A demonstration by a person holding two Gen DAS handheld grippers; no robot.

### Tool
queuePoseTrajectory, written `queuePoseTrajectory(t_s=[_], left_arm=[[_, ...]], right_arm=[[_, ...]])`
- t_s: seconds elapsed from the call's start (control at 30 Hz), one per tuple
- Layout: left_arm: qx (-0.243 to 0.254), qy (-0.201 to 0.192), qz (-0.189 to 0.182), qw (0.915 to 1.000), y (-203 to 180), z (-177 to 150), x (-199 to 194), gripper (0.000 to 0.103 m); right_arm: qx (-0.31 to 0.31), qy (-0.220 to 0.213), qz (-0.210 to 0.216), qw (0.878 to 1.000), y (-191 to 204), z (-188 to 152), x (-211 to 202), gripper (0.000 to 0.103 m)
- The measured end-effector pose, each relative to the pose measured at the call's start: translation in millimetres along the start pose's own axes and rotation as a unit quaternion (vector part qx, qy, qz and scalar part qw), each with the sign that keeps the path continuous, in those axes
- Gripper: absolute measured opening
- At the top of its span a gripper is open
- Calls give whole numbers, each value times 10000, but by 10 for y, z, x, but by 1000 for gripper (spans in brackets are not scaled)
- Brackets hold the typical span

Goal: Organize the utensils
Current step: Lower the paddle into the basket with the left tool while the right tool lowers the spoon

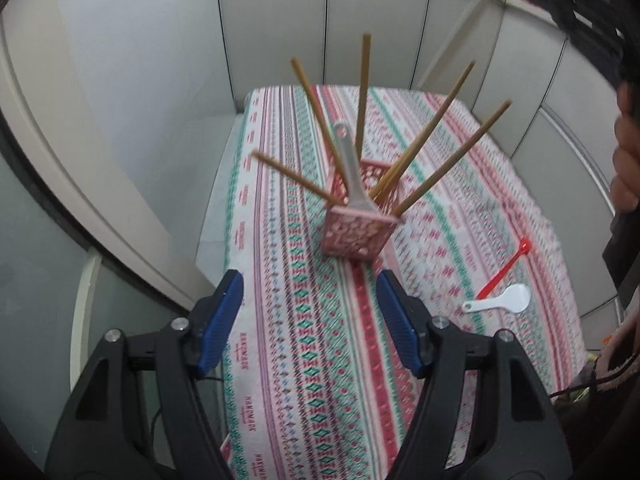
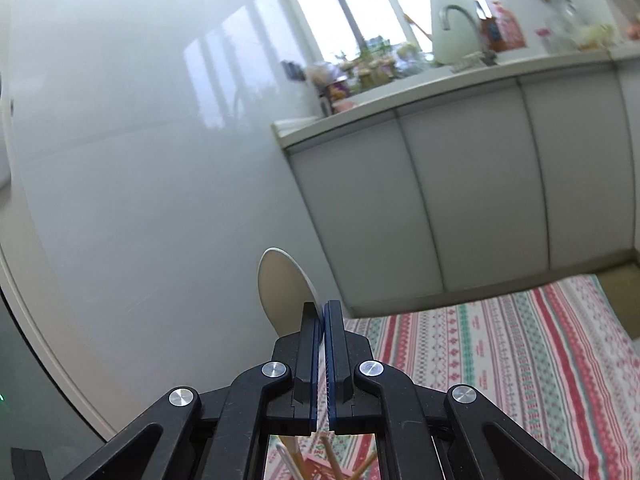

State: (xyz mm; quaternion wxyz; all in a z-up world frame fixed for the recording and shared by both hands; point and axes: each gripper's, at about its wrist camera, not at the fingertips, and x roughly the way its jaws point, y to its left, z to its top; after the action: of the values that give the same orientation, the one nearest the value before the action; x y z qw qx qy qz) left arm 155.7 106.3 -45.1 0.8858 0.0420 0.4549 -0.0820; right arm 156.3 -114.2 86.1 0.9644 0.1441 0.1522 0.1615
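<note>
A pink perforated utensil basket (image 1: 358, 226) stands on the patterned tablecloth (image 1: 304, 320), holding several wooden chopsticks (image 1: 430, 140) and a grey-handled utensil (image 1: 354, 172). A red spoon (image 1: 506, 268) and a white spoon (image 1: 504, 300) lie on the cloth to the right. My left gripper (image 1: 310, 294) is open and empty, a little in front of the basket. My right gripper (image 2: 322, 312) is shut on a white spoon (image 2: 284, 288), held in the air with its bowl pointing up. The basket and chopsticks (image 2: 320, 460) show below it.
Grey cabinet doors (image 1: 380, 28) stand behind the table. A white glossy wall (image 2: 140, 180) is at the left. A counter (image 2: 440, 80) with a kettle, jars and plants runs above the cabinets. A person's hand (image 1: 626, 160) is at the right edge.
</note>
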Motion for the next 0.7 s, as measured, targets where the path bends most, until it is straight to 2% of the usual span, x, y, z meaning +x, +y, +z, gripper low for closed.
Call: queuePoseTrajectory(t_s=[0.13, 0.37, 0.7], left_arm=[[24, 60, 18, 10000, 33, -17, 21, 69], [-89, 84, 21, 9999, 150, -7, 9, 69], [-157, 100, -17, 9998, 182, -2, 26, 69]], right_arm=[[-512, 170, -208, 9983, 257, -184, 235, 2], [-880, 298, -543, 9942, 363, -398, 458, 2], [-910, 547, -753, 9915, 298, -518, 566, 2]])
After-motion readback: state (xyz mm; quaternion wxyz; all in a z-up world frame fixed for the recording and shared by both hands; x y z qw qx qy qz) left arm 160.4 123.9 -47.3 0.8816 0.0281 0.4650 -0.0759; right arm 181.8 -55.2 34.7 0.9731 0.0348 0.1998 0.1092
